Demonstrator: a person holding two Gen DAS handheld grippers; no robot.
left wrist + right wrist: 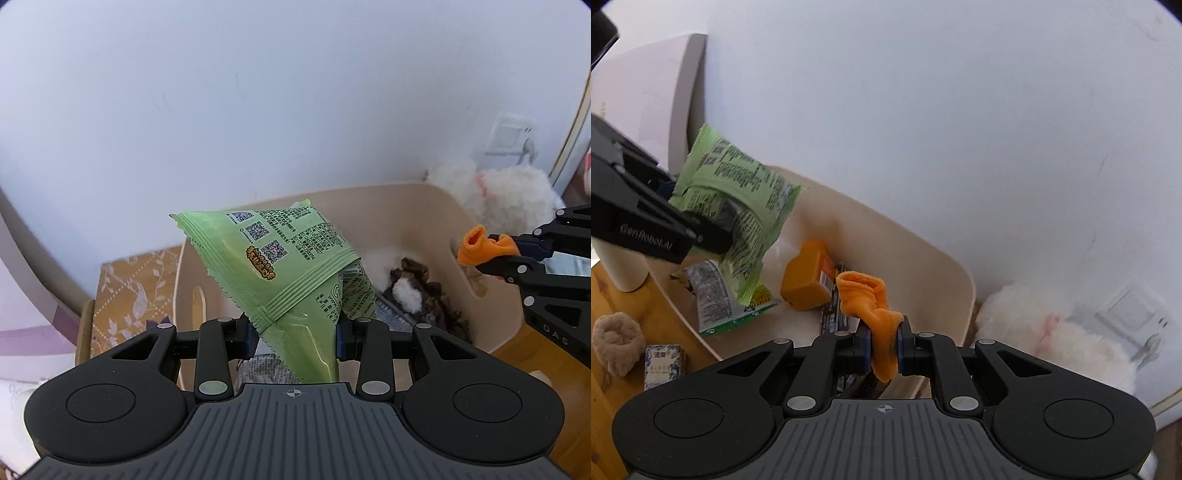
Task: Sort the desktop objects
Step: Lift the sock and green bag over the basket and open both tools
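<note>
White wall [258, 92] w/ socket [511, 134]

Desk [661, 325]: wooden, orange-brown.
On it, left of the right fingers: beige bin [934, 266], fuzzy tan ball [615, 341], small blue-patterned box [663, 365].

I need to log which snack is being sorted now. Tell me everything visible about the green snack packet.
The green snack packet is a glossy light-green plastic pouch with crimped, zigzag-cut seams. Its back faces the left camera, showing three QR codes, dense dark print and a small gold logo. It looks sealed, creased and puffy. The left gripper pinches its lower part, holding it tilted in the air above the beige bin; nothing else touches it.
</note>
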